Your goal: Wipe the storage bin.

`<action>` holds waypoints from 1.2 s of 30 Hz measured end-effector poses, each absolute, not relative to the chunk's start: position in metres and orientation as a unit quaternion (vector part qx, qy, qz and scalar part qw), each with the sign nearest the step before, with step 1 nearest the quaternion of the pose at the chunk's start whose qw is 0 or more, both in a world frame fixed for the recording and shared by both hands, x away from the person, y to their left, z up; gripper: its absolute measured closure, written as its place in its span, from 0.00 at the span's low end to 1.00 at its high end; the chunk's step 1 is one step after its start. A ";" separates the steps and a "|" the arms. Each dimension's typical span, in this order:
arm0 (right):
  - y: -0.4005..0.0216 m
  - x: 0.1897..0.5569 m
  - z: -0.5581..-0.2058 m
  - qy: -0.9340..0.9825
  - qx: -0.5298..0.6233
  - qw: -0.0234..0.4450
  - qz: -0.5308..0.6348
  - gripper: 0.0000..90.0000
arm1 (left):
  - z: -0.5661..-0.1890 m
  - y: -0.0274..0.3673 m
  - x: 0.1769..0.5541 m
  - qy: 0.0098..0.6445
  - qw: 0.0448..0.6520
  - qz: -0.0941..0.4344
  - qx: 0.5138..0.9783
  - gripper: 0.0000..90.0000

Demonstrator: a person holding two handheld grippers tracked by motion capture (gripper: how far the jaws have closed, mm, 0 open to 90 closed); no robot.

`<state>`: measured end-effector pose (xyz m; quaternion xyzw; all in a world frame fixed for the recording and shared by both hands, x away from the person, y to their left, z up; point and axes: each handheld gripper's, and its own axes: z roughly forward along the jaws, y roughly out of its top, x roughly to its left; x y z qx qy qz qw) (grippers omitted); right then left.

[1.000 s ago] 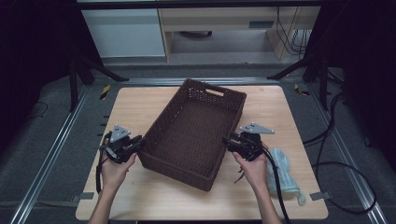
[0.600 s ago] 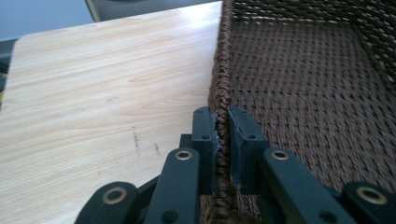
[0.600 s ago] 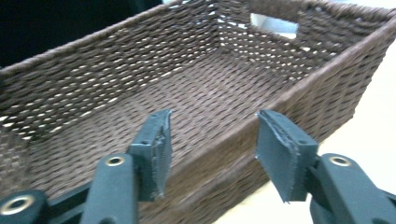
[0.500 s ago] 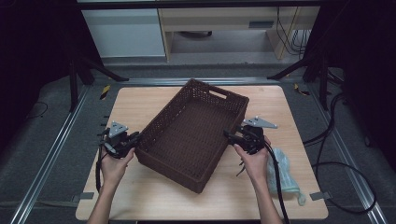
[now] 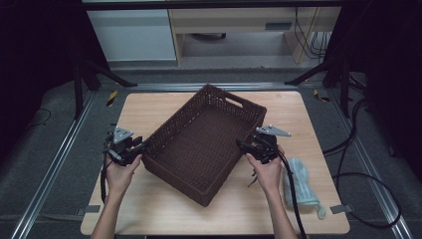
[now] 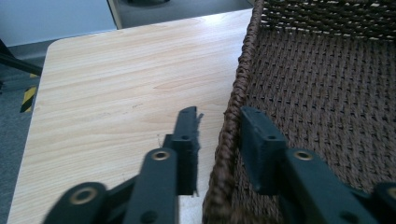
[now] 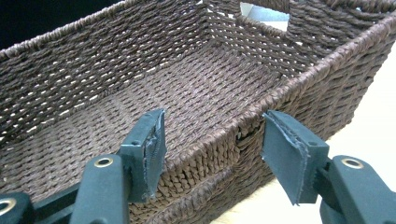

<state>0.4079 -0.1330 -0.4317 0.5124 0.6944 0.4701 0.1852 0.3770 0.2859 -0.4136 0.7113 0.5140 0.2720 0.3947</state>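
Empty woven basket [image 5: 206, 137] sits askew mid-frame on the tabletop [image 5: 149, 112], looks light, semi-stiff, grippy; left tool [image 6: 212, 140] and right tool [image 7: 212, 140] straddle opposite rims, jaws wide, not clamped; grip the braided rim.

text: none readable | labels: none | brands: none | numbers: none

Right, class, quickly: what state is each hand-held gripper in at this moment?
Left hand-held gripper: open, its jaws either side of the basket rim.
Right hand-held gripper: open, its jaws either side of the opposite rim.
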 end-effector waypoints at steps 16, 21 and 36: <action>-0.137 0.401 -0.421 0.707 0.493 0.180 0.474 0.48 | -0.414 0.287 0.375 0.526 0.371 0.284 0.710 0.84; -0.143 0.405 -0.422 0.684 0.507 0.204 0.483 0.44 | -0.415 0.291 0.382 0.539 0.374 0.288 0.698 0.82; -0.142 0.408 -0.431 0.678 0.523 0.188 0.482 0.44 | -0.408 0.289 0.355 0.548 0.395 0.278 0.683 0.54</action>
